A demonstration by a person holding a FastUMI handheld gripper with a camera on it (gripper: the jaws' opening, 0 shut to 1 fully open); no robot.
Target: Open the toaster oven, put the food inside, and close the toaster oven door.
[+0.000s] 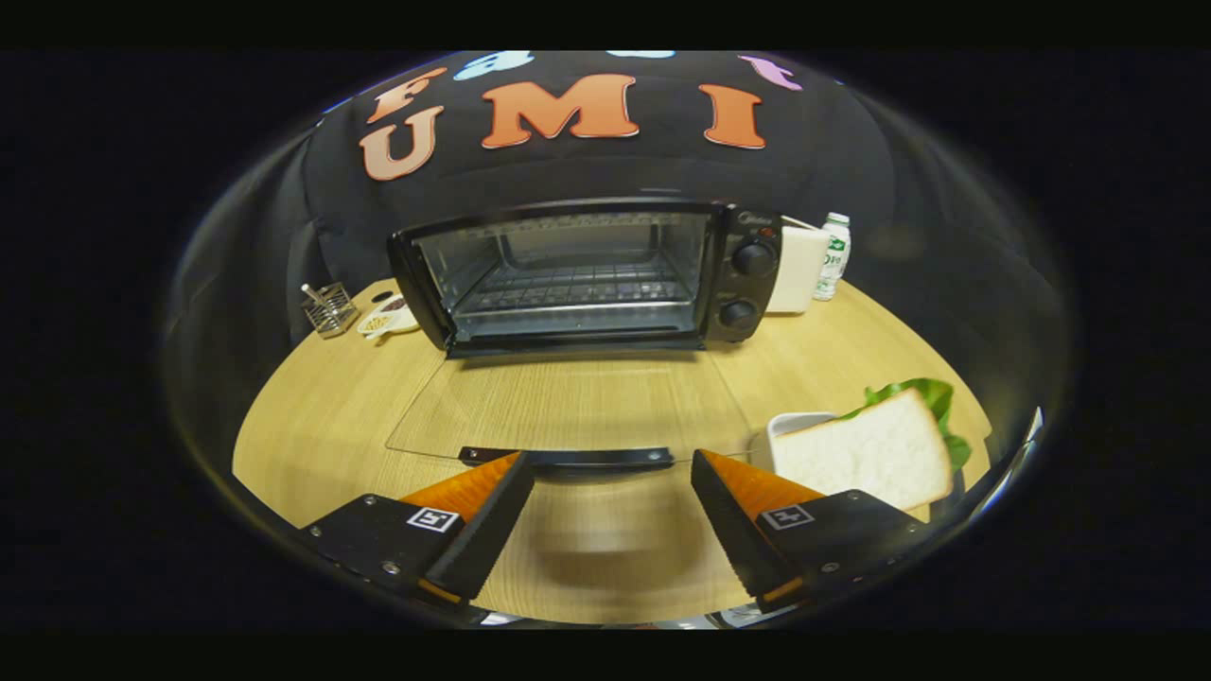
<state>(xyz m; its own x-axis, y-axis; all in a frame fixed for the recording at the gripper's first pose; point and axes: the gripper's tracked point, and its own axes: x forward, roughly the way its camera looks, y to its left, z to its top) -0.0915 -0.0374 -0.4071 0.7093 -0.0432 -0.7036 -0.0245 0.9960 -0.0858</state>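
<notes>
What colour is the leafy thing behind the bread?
Green. In the gripper view, the lettuce peeks out behind the bread slice, beside the open tongs.

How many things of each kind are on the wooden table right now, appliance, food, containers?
Appliances: 1, the black toaster oven, glass door folded open.
Food: 2, white bread slice, green lettuce leaf.
Containers: 2, wire basket, small white bottle.
Total: 5.
The gripper is open, holding nothing.
</notes>
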